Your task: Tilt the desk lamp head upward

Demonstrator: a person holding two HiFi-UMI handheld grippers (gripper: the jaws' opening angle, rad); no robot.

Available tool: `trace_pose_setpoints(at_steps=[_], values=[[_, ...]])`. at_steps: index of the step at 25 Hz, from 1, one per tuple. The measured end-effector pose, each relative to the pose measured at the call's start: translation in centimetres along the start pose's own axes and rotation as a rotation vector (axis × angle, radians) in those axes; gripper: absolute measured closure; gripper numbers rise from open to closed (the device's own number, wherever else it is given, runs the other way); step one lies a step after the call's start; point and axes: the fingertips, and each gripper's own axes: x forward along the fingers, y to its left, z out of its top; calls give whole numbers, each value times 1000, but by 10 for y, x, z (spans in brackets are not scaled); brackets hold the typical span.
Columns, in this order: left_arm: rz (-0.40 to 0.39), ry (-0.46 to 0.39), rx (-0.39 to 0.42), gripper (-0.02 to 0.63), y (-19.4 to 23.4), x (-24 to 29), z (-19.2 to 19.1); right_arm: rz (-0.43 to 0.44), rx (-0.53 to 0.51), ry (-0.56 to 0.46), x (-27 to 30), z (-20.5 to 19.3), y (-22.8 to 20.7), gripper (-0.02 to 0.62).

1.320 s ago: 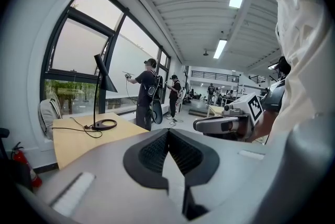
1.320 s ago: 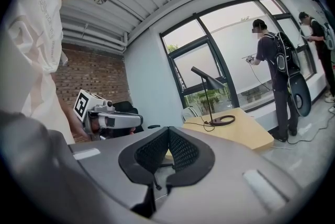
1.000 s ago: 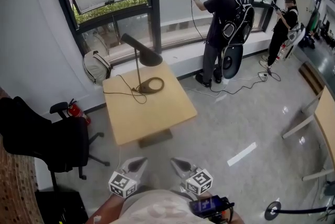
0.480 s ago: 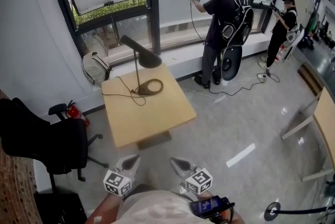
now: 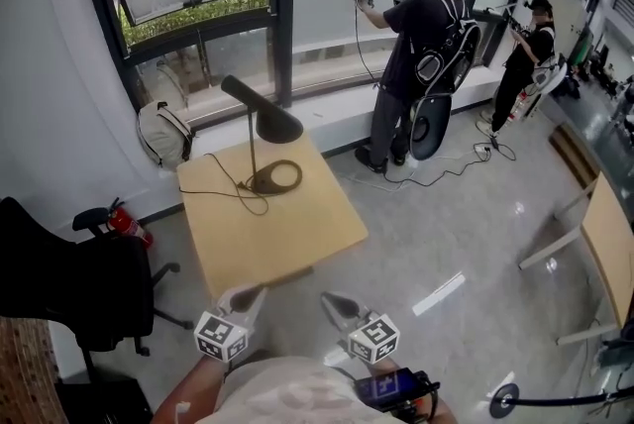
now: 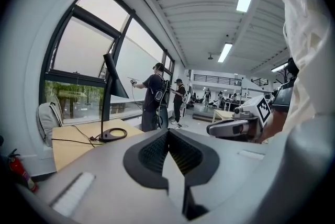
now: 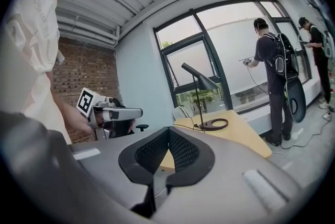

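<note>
The black desk lamp stands at the far side of a light wooden table (image 5: 287, 234). Its cone head (image 5: 269, 122) points down to the right on a thin pole above a ring base (image 5: 274, 177), and a black cord trails off to the left. My left gripper (image 5: 256, 291) and right gripper (image 5: 330, 298) are low by my body, short of the table's near edge, both shut and empty. In the left gripper view the lamp (image 6: 112, 81) rises beyond my shut jaws (image 6: 168, 131). In the right gripper view the lamp (image 7: 201, 80) stands past my shut jaws (image 7: 168, 127).
A black office chair (image 5: 69, 293) and a red fire extinguisher (image 5: 121, 224) stand left of the table. A grey backpack (image 5: 163, 133) leans under the window. Two people (image 5: 416, 46) (image 5: 525, 51) work at the window at the right, with cables on the floor. Another table (image 5: 609, 244) is at the right edge.
The table and lamp have slid slightly left and nearer in the head view as I step towards them. Both grippers stay shut, low by my body.
</note>
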Motion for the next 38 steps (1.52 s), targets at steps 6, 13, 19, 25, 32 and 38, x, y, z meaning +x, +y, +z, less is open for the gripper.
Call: trace_pose_setpoints(at_steps=[6,13,19,25,32,38], values=[[-20,-11,-3,604,52,19,11,-36,-15,9,48,17,-19,583],[-19,-15,3,604,94,19,18,-64,-33,35,83,30,-29,583],[6,-20,-7,604,127,16,21,-63,-58,62,110,40,-34,583],[52,-46,-2,604,148,27,35,-18,-95,65,142,55,-59,583],[122,-34,8,604,169,47,61,47,-111,67,177,80,-95,583],[180,-9,38,604,185,79,77,120,-144,55,207,109,-127,583]])
